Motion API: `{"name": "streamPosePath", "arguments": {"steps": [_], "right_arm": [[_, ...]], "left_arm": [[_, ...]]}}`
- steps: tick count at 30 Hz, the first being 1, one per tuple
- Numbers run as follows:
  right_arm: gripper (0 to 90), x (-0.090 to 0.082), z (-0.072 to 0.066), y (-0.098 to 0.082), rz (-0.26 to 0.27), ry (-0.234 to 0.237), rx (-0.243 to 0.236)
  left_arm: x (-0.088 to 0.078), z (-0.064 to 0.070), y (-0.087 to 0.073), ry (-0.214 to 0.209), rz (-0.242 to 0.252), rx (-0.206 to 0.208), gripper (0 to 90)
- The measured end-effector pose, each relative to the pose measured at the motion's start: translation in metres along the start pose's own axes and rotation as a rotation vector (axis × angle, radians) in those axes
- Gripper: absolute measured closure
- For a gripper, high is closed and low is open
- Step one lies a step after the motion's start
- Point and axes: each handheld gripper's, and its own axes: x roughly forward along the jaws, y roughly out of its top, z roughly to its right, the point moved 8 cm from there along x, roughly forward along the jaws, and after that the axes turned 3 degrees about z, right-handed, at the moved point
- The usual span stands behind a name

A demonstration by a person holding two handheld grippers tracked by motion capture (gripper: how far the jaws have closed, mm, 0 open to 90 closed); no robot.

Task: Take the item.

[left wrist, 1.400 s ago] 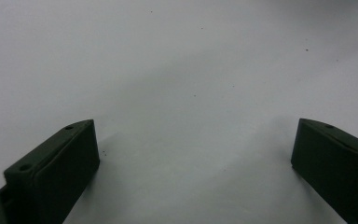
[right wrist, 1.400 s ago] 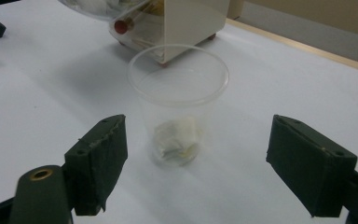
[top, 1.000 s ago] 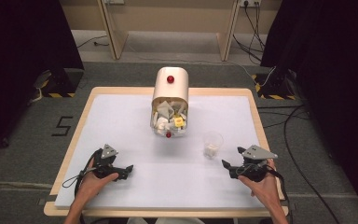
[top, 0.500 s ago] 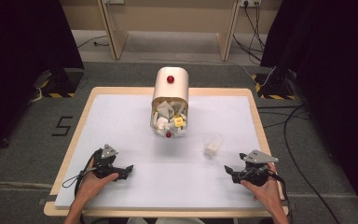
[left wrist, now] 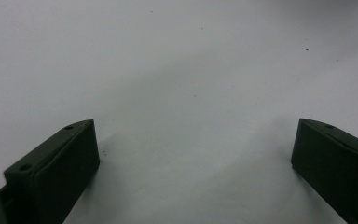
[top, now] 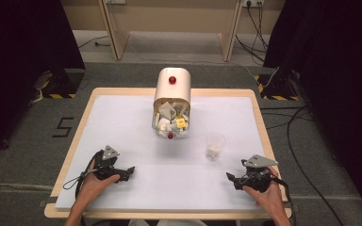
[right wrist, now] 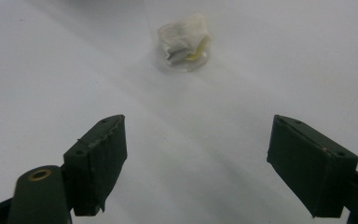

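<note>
Left gripper (top: 131, 170) low over the white table top (top: 122, 122), near the front-left edge, held by the person's left hand (top: 92, 186); jaws spread wide in the left gripper view, nothing between them, bare white surface ahead; cable trails off to the left of it in the high view.

Right gripper (top: 229, 177) near the front-right corner, held by the right hand (top: 266, 195), grey three-cornered plate on top; jaws wide apart in the right gripper view, empty.

Clear plastic cup (top: 215, 145) upright on the table, ahead of the right gripper and apart from it; crumpled white packet (right wrist: 182, 41) inside with a bit of yellow showing; cup wall barely visible in the right gripper view.

Beige dispenser box (top: 172, 87) at the far middle of the table, red knob (top: 172, 79) on top; its clear lower front (top: 169, 123) full of white sachets plus one yellow one, second red knob at the bottom; cup sits just right of and nearer than the box, not touching it.
</note>
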Motion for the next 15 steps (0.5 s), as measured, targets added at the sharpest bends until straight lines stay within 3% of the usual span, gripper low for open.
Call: {"name": "streamPosePath", "arguments": {"steps": [4, 9, 15], "right_arm": [[20.5, -0.001, -0.003, -0.004, -0.018, 0.0, -0.008], [22.0, -0.003, -0.002, -0.011, -0.021, 0.008, 0.023], [22.4, -0.005, -0.002, -0.017, -0.031, 0.009, 0.027]], "left_arm": [[0.0, 0.0, 0.0, 0.0, 0.0, 0.0, 0.0], [0.0, 0.0, 0.0, 0.0, 0.0, 0.0, 0.0], [0.0, 0.0, 0.0, 0.0, 0.0, 0.0, 0.0]]}}
